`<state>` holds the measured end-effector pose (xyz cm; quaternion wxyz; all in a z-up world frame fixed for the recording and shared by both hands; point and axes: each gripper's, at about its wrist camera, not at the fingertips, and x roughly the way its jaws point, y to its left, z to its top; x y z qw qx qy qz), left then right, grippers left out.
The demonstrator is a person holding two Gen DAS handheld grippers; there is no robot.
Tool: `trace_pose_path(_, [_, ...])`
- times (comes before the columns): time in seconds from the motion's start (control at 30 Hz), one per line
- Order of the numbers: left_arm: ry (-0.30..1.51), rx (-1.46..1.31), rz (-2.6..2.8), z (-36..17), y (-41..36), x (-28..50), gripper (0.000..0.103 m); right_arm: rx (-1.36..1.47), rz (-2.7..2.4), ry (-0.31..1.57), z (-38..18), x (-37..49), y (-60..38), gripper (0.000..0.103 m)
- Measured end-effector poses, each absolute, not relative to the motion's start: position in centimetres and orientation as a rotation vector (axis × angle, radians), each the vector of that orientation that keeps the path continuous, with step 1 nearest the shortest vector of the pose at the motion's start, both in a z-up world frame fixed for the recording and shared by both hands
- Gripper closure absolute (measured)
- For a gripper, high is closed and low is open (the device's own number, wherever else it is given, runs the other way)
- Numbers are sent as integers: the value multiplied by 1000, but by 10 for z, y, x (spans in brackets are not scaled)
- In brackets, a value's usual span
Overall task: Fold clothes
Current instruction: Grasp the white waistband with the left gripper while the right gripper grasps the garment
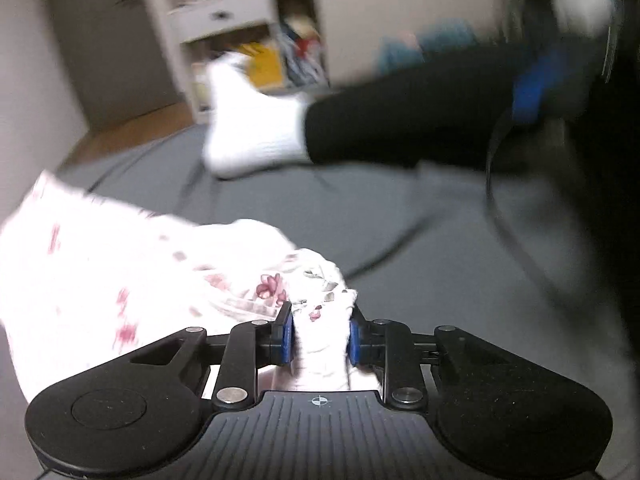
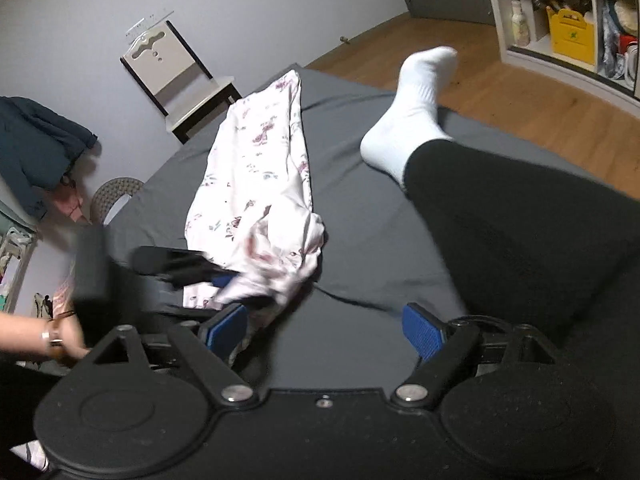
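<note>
The left gripper (image 1: 321,338) has its jaws clamped on a bunched edge of the white flowered garment (image 2: 256,168), which lies stretched lengthwise across the grey bed sheet (image 2: 360,216), its near end crumpled. The right gripper (image 2: 326,330) hovers just above the sheet beside that crumpled end, jaws apart and holding nothing. A leg in black trousers (image 2: 520,216) with a white sock (image 2: 408,108) rests on the bed to the right of the garment

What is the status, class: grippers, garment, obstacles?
Left gripper shut on floral garment. Right gripper open, empty. Person's leg beside garment on grey sheet.
</note>
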<state>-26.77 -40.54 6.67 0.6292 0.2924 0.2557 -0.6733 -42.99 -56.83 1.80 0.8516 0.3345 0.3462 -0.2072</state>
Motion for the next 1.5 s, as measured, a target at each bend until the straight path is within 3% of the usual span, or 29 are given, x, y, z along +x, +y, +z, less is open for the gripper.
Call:
trace_pose_path(0.17, [703,289,-1443,93,-355,-207,77,723,-393,781,-16,-384,-565,32])
trace_pose_path(0.4, [730,212,-1362,89,-326,-195,77,728,-428,816,-41,-341,-552,35])
trace_pose_path(0.6, [705,230,-1407,91,-335,-202,77,232,-321,815,-23,-319,-494,37])
trace_pose_path(0.67, [708,229,-1404,90,-342,-199,77,71,-284,854,-26,-311,-477,50])
trace_pose_path(0.8, [703,217,-1398,87,-346,-195,77,-100,-289,916,-43,-297,-463,65])
trace_pose_path(0.83, [700,214,-1397,87,-346,-194,77,-111,-304,933,-47,-296,-464,85])
trace_pose_path(0.87, [697,213,-1397,87,-346,-194,77,-76,-320,931,-46,-300,-467,98])
trace_pose_path(1.03, [672,211,-1432,91,-346,-198,77,189,-418,870,-26,-339,-489,98])
trace_pose_path(1.27, [624,244,-1514,98,-353,-215,77,777,-370,810,-30,-391,-533,100])
trace_pose_path(1.4, [584,223,-1532,110,-353,-219,77,886,-428,736,-22,-413,-545,101])
trace_pose_path(1.5, [547,192,-1544,120,-355,-220,77,827,-391,843,-29,-409,-541,102])
